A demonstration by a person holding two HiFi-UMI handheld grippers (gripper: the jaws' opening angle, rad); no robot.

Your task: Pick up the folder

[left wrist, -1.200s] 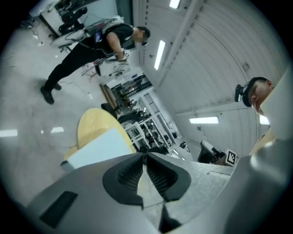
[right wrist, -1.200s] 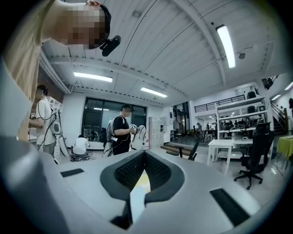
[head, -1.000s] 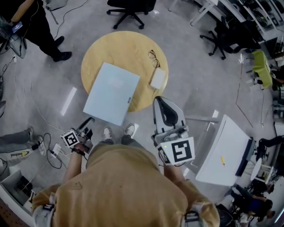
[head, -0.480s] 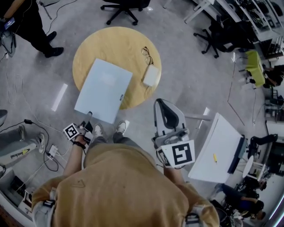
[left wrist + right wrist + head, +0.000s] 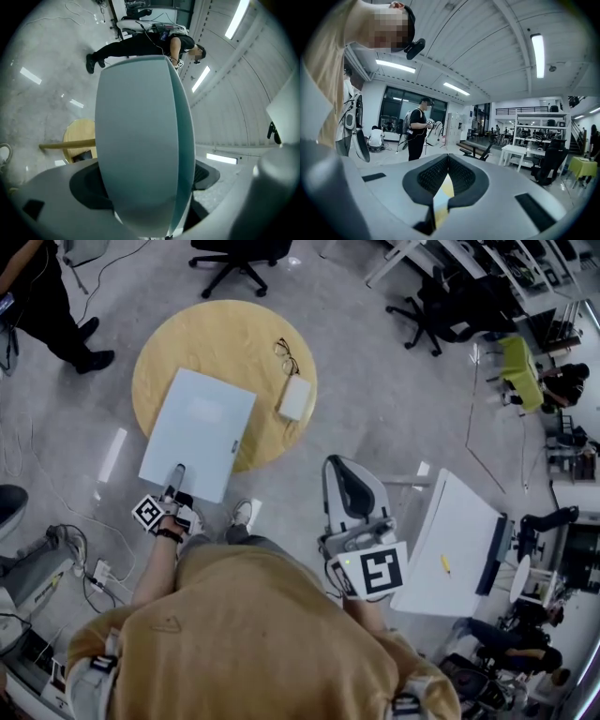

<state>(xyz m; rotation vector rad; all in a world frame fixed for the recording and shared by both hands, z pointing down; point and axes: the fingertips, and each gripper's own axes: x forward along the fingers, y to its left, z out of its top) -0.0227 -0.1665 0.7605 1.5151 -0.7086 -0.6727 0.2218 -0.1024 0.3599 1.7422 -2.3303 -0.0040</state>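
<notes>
Approach step. The folder [image 5: 197, 432] lies on the table [image 5: 244, 334] at the head view's upper left, its near edge overhanging. The left gripper [image 5: 178, 476], whose jaws have just been opening wide, straddles that edge without pressing it. The right gripper [image 5: 345, 470], lower centre, is closed and empty. Next the left jaws probably close on the edge, then lift.

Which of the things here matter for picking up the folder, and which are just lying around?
For the job:
- folder, overhanging the near edge of the round table
- left gripper, jaws just opened wide, folder's edge between them, not yet clamped

Just lying about:
- glasses and small white case, on the table
- white desk at the right
</notes>
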